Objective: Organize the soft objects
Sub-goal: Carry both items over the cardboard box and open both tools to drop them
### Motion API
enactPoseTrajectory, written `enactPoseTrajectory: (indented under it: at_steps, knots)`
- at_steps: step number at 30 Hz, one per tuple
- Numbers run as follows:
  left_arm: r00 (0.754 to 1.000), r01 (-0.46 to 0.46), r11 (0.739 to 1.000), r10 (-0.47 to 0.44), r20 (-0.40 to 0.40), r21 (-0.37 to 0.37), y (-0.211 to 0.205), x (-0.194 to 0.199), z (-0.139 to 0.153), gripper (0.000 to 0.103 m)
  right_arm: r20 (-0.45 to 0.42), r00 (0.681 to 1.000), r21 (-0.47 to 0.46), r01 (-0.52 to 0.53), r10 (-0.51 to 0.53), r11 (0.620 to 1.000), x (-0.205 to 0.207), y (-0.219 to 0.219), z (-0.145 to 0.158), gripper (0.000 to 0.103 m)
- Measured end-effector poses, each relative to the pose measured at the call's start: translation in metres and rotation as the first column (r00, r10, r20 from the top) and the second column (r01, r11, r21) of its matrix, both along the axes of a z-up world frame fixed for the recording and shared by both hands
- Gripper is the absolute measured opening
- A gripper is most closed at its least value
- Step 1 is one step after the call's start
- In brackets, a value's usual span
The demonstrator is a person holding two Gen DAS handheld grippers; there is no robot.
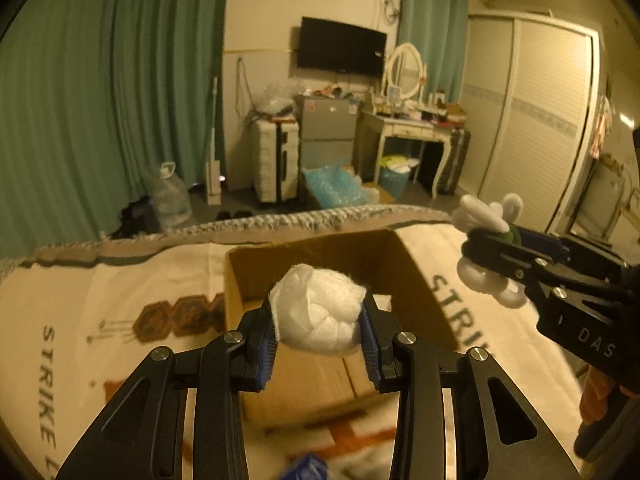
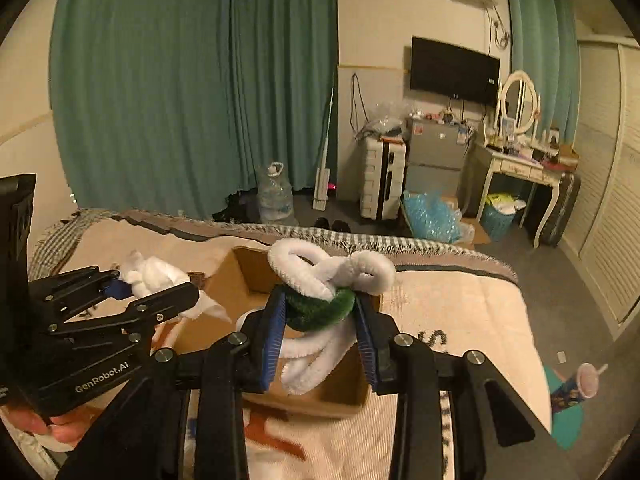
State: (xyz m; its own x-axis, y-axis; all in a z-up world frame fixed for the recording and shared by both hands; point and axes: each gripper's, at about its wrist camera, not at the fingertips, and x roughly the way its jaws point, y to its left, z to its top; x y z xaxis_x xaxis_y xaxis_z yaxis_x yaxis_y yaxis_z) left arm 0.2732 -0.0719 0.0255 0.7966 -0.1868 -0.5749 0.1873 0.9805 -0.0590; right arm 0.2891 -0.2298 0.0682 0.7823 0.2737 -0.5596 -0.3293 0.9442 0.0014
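A white wad of stuffing (image 1: pixel 320 312) is clamped in the left gripper (image 1: pixel 320 332) above an open cardboard box (image 1: pixel 416 280) on the bed. A white-and-green fuzzy loop toy (image 2: pixel 320 300) is pinched by the right gripper (image 2: pixel 320 328) over the same box.

Left tongs (image 1: pixel 320 320) and right tongs (image 2: pixel 320 332) both clamped, pointing downward
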Motion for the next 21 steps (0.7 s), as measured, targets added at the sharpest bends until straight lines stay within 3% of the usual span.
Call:
enactPoseTrajectory:
  at_steps: [4, 11, 12, 14, 17, 21]
  knots:
    - [0.999, 0.019, 0.999, -0.018, -0.026, 0.028, -0.007, 0.023, -0.026, 0.035, -0.042, 0.999, -0.007, 0.002, -0.003, 1.0, 0.043, -0.001, -0.038, 0.033]
    - [0.995, 0.009, 0.999, -0.006, -0.095, 0.032, -0.014, 0.043, -0.051, 0.037, -0.127, 0.991, -0.021, 0.035, -0.037, 0.999, 0.073, -0.009, -0.09, 0.036]
    - [0.994, 0.003, 0.999, 0.001, -0.105, 0.032, -0.014, 0.045, -0.053, 0.038, -0.131, 0.991, -0.022, 0.04, -0.043, 0.999, 0.074, -0.01, -0.092, 0.043]
    - [0.992, -0.004, 1.0, 0.006, -0.127, 0.017, -0.013, 0.046, -0.054, 0.046, -0.125, 0.99, -0.007, 0.057, -0.057, 0.998, 0.072, -0.019, -0.095, 0.069]
    - [0.991, -0.014, 1.0, 0.012, -0.136, -0.017, -0.011, 0.04, -0.046, 0.062, -0.115, 0.991, 0.021, 0.069, -0.066, 0.997, 0.064, -0.027, -0.086, 0.075]
    - [0.995, -0.033, 0.999, 0.036, -0.095, 0.028, -0.012, 0.025, -0.021, 0.064, -0.085, 0.994, 0.004, 0.071, -0.071, 0.997, 0.043, -0.032, -0.062, 0.077]
